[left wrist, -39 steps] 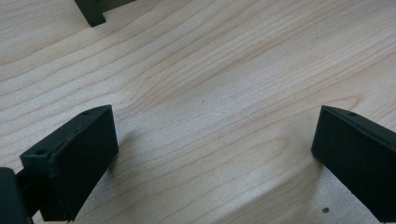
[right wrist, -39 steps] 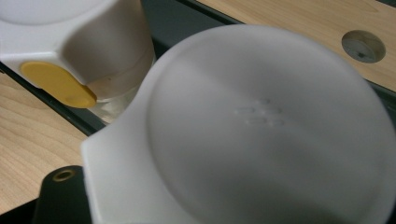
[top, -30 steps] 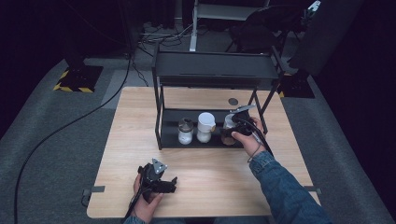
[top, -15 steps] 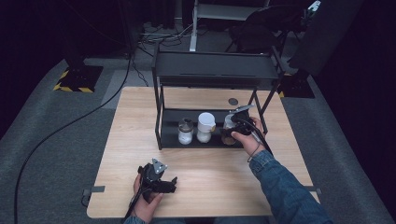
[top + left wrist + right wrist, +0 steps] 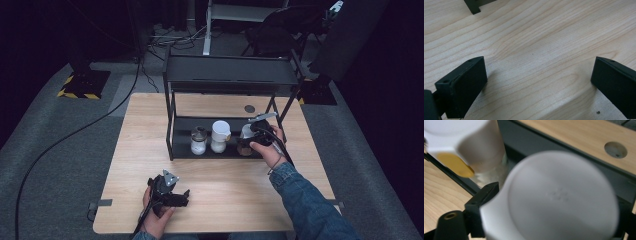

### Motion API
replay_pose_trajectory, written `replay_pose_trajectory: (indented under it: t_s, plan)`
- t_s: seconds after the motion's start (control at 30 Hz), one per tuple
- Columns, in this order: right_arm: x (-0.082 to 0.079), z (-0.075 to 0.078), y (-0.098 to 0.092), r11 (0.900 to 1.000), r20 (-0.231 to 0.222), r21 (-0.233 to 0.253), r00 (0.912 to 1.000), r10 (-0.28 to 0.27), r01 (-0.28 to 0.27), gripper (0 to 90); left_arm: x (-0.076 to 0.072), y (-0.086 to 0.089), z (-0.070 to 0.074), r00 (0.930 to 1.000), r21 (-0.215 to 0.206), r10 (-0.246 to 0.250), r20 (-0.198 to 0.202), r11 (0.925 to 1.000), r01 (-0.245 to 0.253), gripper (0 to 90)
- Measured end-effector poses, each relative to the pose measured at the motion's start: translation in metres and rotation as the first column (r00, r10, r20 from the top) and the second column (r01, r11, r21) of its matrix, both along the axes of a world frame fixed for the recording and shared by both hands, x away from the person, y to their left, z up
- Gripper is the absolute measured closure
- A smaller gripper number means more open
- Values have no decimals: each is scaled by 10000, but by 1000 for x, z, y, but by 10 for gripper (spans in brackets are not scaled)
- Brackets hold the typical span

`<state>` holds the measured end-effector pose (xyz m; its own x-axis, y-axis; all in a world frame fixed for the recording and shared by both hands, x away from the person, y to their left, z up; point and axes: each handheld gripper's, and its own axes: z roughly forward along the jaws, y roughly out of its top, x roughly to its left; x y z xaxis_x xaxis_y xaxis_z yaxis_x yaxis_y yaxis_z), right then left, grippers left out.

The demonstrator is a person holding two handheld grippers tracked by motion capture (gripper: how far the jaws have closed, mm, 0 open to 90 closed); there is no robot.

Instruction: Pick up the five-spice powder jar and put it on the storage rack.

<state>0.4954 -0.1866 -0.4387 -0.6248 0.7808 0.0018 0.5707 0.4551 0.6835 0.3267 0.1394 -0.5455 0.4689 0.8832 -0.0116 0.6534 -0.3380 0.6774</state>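
**Right gripper clamped on a white-lidded jar at the shelf**

Dark floor and black cables surround a pale wooden table (image 5: pixel 150 125) that fills the middle of the high view. At the centre of the frame a black two-level rack (image 5: pixel 230 75) stands on the table, its top shelf bare and its lower shelf holding containers.

On the lower shelf, left of centre, sits a small glass jar with a dark lid (image 5: pixel 198 140). Just beside it, to the right, stands a taller white tub (image 5: pixel 220 136). Right of that, at the shelf's right end, the right gripper (image 5: pixel 248 138) is closed on a jar with a white lid (image 5: pixel 246 132), with the person's hand (image 5: pixel 267 150) behind it and a denim sleeve (image 5: pixel 305 205) running to the lower right corner. In the right gripper view the jar's round white lid (image 5: pixel 561 197) takes up the centre and bottom of the frame, with a black jaw pressed against it at lower left; the white tub (image 5: pixel 474 147) is at upper left, and a round hole in the table (image 5: pixel 615 149) at upper right.

At the lower left of the high view, the left gripper (image 5: pixel 170 192) rests low on the table, well apart from the rack. In the left gripper view its jaws stand wide apart, with bare wood grain between them, and a black foot of the rack (image 5: pixel 474 6) is at the top left edge.
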Motion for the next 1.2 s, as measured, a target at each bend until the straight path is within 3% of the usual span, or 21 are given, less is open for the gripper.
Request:
replay_pose_trajectory:
  t_s: [0.37, 0.73, 0.9, 1.2]
  plan:
    - [-13, 39, -5, 9985, 695, 508, 9974, 163, -199, 137, 0, 0, 0, 10000, 3, -16, 21, 10000, 16, 2]
    - [-35, 58, -20, 9963, 975, 811, 9950, 218, -298, 146, 0, 0, 0, 10000, -31, 33, 16, 10000, -33, 2]
    - [-55, 73, -31, 9944, 1353, 937, 9902, 353, -482, 159, 0, 0, 0, 10000, -3, 32, 1, 10000, -32, 2]
    - [-82, 84, -40, 9925, 1779, 960, 9824, 572, -752, 161, 0, 0, 0, 10000, -18, 42, 30, 10000, -41, 2]
